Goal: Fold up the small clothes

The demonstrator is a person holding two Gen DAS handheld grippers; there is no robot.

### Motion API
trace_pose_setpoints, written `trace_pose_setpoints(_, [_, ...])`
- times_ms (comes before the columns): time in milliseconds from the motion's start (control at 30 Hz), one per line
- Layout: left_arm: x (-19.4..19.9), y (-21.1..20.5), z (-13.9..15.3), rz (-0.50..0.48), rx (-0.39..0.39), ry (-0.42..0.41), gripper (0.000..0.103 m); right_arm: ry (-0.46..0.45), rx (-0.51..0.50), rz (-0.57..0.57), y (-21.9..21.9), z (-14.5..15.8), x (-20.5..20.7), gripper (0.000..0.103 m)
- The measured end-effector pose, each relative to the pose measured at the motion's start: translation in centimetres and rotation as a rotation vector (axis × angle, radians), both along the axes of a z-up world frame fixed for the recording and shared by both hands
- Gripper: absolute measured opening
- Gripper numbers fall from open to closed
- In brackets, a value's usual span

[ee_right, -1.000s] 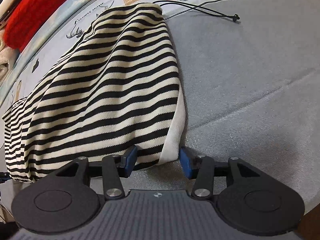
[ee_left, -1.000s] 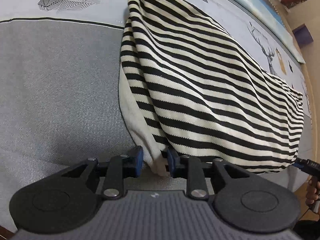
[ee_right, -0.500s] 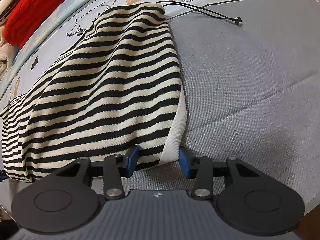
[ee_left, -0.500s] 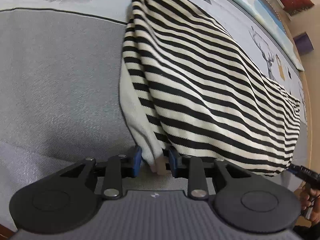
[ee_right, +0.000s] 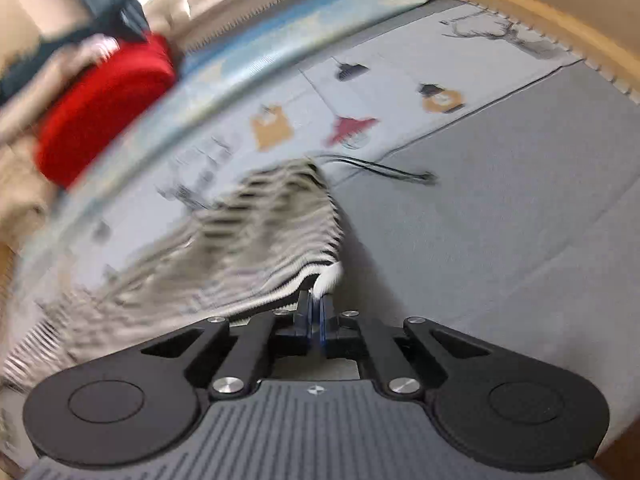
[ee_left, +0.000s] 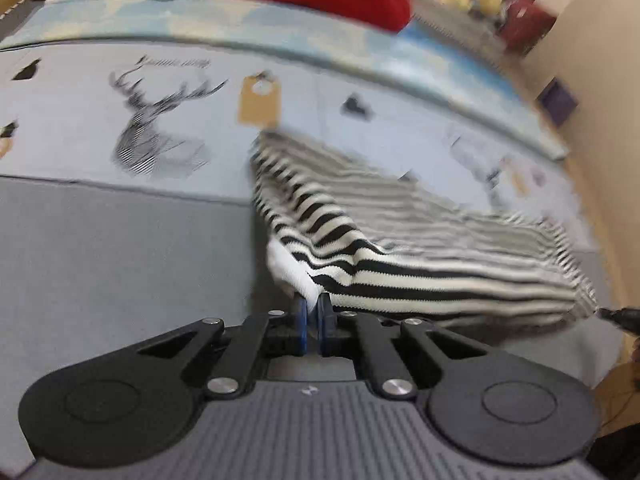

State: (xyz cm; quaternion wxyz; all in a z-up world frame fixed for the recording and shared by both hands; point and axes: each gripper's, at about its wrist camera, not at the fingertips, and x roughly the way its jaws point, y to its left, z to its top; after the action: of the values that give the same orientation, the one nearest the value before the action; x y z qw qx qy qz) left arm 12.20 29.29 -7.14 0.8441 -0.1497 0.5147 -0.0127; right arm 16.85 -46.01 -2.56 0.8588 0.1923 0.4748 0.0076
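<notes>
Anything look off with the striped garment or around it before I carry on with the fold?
One thing: a loose black cord lies on the bed cover by the far corner of the striped garment, where the fold could trap it. The left gripper and right gripper each pinch a near corner. Motion blur hides finer detail.

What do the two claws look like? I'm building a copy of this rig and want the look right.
Both match. The left claw and right claw each have blue pads on black finger blocks, driven by black link bars with silver rivets. Behind sit two round black discs and a grey ribbed body with a small white logo. No cables or sleeves show on either one.
</notes>
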Motion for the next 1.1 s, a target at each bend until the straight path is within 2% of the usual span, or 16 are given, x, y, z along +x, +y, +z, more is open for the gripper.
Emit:
trace_pose_setpoints(100, [-0.7,0.7,-2.6,-0.014,0.086,0.142,0.005,0.150,-0.113,-0.095,-2.1,-2.3,-0.4,0.000])
trace_pose_setpoints(167, [-1.4,0.5,-4.1,-0.075,0.068,0.218,0.006,0.198,-0.056,-0.092,-3.2,-3.7,-0.9,0.000])
trace_pose_setpoints(300, [-1.8,0.5,-3.9,-0.072,0.185,0.243,0.013,0.126,0.009,0.059,-0.5,-3.0,-1.1,0.005])
trace_pose_setpoints(333, [-1.9,1.0,-3.5,-0.038,0.207,0.227,0.013,0.102,0.025,0.098,0.6,-2.6,-1.1,0.012])
trace_pose_setpoints(433, [-1.8,2.7,-1.8,0.076,0.143,0.147,0.017,0.074,0.038,0.161,3.6,-2.4,-0.5,0.058])
trace_pose_setpoints(467, [-1.6,2.8,-1.8,0.091,0.089,0.136,0.030,0.083,0.017,0.164,4.4,-2.8,-0.2,0.060])
trace_pose_setpoints(500, [-1.5,2.7,-1.9,0.096,0.039,0.137,0.054,0.108,0.006,0.171,5.1,-3.4,0.0,0.060])
trace_pose_setpoints(567, [-1.0,2.1,-3.0,0.108,-0.026,0.182,0.073,0.175,0.008,0.181,6.0,-4.9,0.7,0.060])
trace_pose_setpoints(700, [-0.2,2.5,-5.7,0.159,-0.047,0.260,0.071,0.246,-0.019,0.184,7.0,-6.9,0.9,0.059])
trace_pose_setpoints(733, [-0.2,2.7,-6.2,0.168,-0.047,0.276,0.070,0.239,-0.031,0.189,7.2,-7.0,0.9,0.044])
trace_pose_setpoints(767, [-0.3,2.8,-6.5,0.166,-0.058,0.285,0.061,0.219,-0.041,0.193,7.4,-6.7,1.0,0.019])
trace_pose_setpoints(800, [-0.2,2.8,-6.9,0.150,-0.080,0.291,0.045,0.198,-0.032,0.193,7.6,-6.3,1.1,0.007])
trace_pose_setpoints(867, [0.1,2.3,-7.0,0.119,-0.088,0.279,0.013,0.160,-0.025,0.205,7.8,-5.5,1.1,0.005])
trace_pose_setpoints(900, [0.2,1.9,-6.5,0.094,-0.067,0.262,0.005,0.148,-0.045,0.213,7.9,-5.2,1.1,0.005])
trace_pose_setpoints(967, [0.2,1.2,-5.0,0.053,-0.059,0.219,0.004,0.136,-0.077,0.173,7.0,-4.3,1.1,0.003])
trace_pose_setpoints(1100, [-0.5,-1.3,-3.9,-0.069,-0.010,0.212,0.004,0.075,0.007,0.007,2.1,-2.0,0.6,0.003])
